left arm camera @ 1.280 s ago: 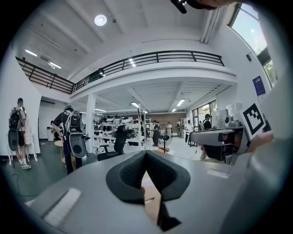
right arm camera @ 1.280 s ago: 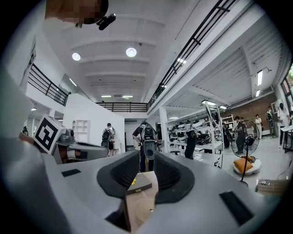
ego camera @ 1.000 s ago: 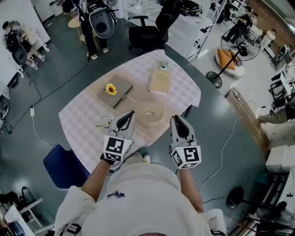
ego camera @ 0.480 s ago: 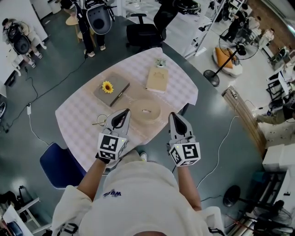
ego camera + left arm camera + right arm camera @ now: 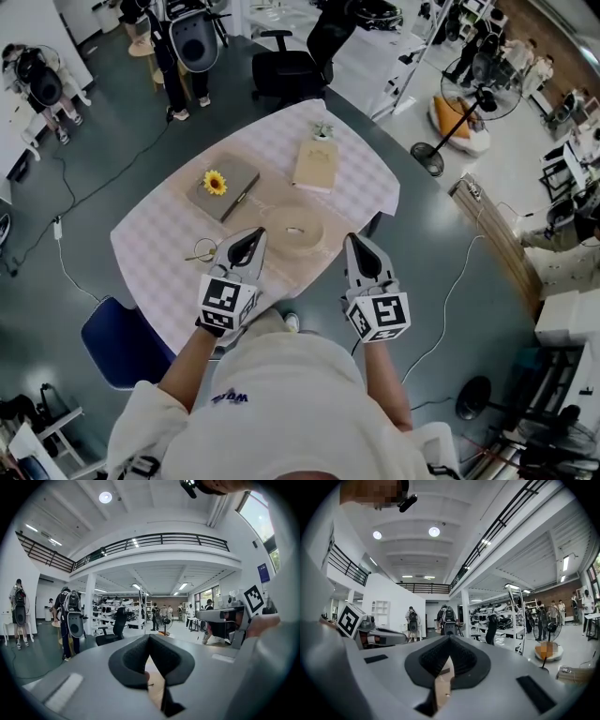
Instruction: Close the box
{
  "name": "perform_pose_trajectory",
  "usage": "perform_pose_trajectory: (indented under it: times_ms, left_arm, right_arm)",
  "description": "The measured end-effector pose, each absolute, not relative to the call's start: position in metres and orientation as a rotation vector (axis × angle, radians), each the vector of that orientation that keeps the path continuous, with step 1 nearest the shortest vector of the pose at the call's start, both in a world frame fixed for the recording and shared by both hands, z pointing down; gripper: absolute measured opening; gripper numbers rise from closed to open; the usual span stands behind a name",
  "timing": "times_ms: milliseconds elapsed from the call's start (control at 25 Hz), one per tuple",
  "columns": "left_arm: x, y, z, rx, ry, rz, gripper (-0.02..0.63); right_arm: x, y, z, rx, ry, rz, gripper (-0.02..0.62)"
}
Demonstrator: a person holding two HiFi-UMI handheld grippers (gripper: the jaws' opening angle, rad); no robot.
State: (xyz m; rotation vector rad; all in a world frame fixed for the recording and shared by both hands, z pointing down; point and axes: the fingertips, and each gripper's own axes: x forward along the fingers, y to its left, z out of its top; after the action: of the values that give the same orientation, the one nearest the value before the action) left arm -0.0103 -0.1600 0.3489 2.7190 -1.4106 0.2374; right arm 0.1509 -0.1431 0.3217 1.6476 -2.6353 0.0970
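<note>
Workshop floor [image 5: 84, 122], grey and wide, spreads beneath us, and on it stands the counter [image 5: 150, 248] under a checked cloth [image 5: 361, 187]. On the cloth lie three candidates for the box: a flat grey case [image 5: 236, 178] bearing a sunflower [image 5: 215, 181], a tan oblong box [image 5: 316, 164] farther off, and a round wooden box [image 5: 295, 230] nearest us, between our two tools. We judge the round one to be the task's thing, though from above we cannot tell whether its lid sits home. Nothing touches it, so we take the closing as not yet begun. Our left gripper [image 5: 249, 239] and right gripper [image 5: 358, 246] hang by the counter's near edge, raised above it and pointing out across it. Both pairs of jaws are pressed together on nothing. Compared with a second ago, the right jaws, then slightly apart and empty, have just closed. The left were together already, and both hands sit much where they were.
</note>
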Motion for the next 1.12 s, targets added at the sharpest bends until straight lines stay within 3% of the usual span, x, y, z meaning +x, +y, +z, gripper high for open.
perform_pose_trajectory:
  times_ms: [1120]
  left_arm:
    - [0.024,-0.173,0.353,2.744,-1.335,0.310,0.002]
  right_arm:
    - [0.176,-0.151,0.320,1.646,-2.601,0.101,0.003]
